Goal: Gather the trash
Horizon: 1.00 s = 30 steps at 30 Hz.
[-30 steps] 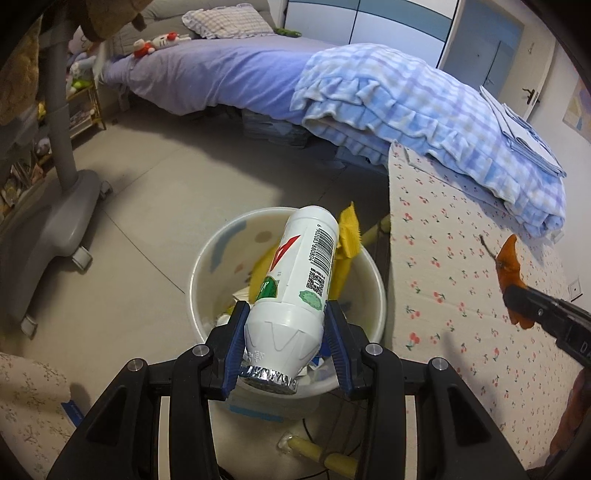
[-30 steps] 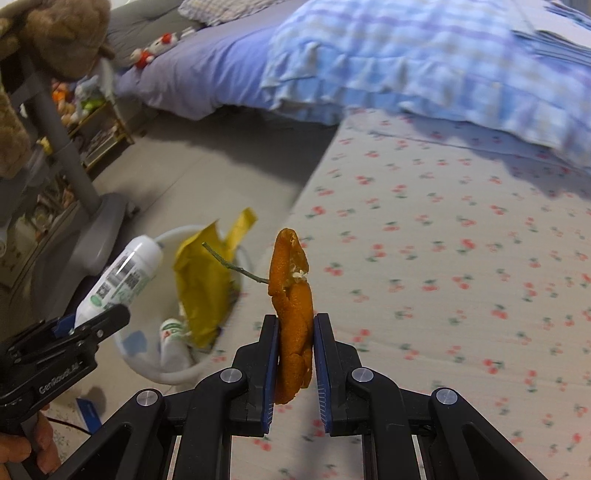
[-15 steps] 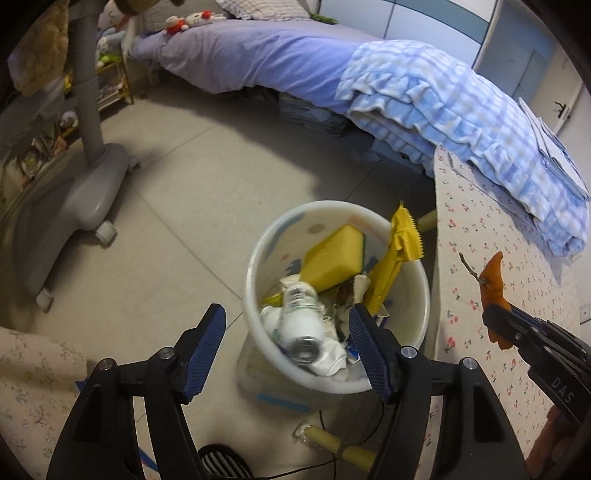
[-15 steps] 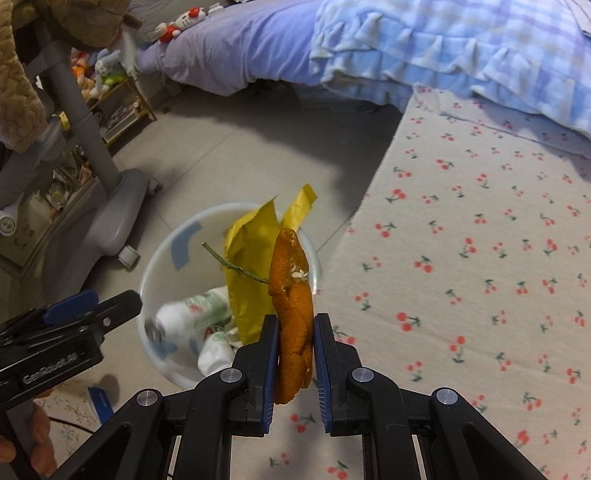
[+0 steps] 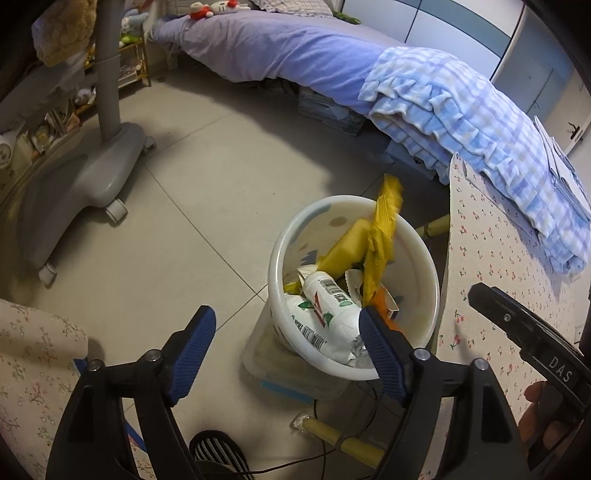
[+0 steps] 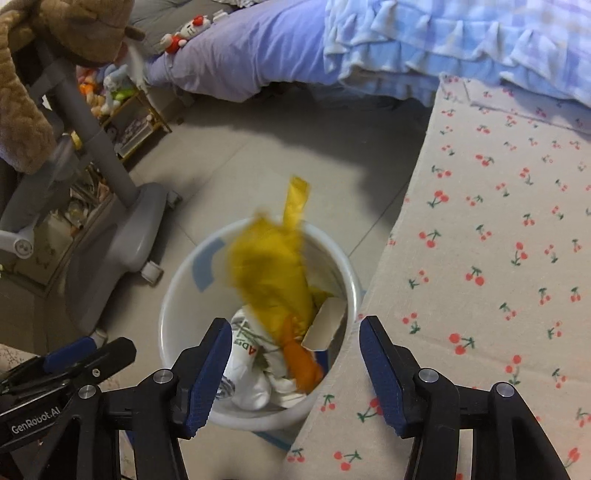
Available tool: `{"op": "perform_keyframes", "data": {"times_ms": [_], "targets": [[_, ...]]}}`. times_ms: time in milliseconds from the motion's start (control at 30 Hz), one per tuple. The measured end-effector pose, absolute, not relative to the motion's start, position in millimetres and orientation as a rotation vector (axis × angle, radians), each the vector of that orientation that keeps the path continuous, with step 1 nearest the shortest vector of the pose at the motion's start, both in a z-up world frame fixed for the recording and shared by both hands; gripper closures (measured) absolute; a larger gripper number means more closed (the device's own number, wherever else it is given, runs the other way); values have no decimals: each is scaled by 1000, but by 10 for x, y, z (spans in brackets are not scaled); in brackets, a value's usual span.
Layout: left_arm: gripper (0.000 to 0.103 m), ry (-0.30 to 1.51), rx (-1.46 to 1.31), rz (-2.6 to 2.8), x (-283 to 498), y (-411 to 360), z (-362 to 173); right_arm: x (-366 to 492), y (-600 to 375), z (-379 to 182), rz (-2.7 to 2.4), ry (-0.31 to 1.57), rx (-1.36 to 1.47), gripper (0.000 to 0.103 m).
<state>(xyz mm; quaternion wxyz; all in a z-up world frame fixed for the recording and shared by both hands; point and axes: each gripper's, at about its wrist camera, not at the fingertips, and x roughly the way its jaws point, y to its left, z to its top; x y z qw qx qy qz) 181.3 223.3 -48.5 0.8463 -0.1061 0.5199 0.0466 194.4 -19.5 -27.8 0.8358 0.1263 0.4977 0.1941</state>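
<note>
1. Drop step done: right gripper jaws just opened wide, empty; orange peel inside white bin.
2. Left gripper likewise just opened, empty; bottle in bin at 1 o'clock.
3. Next, probably: seeking remaining trash on cherry-print cloth, at 3 o'clock.

I count one white bin just ahead of my fingers. Inside it I make out two white bottles, one yellow wrapper, one orange peel between my right-hand fingers in view, and one open cardboard piece. Beyond the fingers I count two plush toys on the one bed, and one grey wheeled stand off to the left.
</note>
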Motion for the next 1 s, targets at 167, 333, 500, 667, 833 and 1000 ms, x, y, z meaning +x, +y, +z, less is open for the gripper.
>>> {"op": "perform_keyframes", "data": {"times_ms": [167,333,500,667,833,1000], "targets": [[13,1097,-232,102,1711,2155,-457,1830,-301,-152,406,1045,251,33],[5,1083,-163,63,1540,1893,-346,1619,-542,-32,350,1047,288,11],[1,1028,-109,35,1301,1675,-155,1340,-792,159,306,1041,262,0],[1,1024,-85,12,996,1485,-110,973,-1111,277,257,1038,285,0],[1,989,-59,5,731,1340,-57,542,-1330,270,112,1000,215,0],[0,940,-33,18,540,1261,-19,190,-1455,219,13,924,184,0]]}}
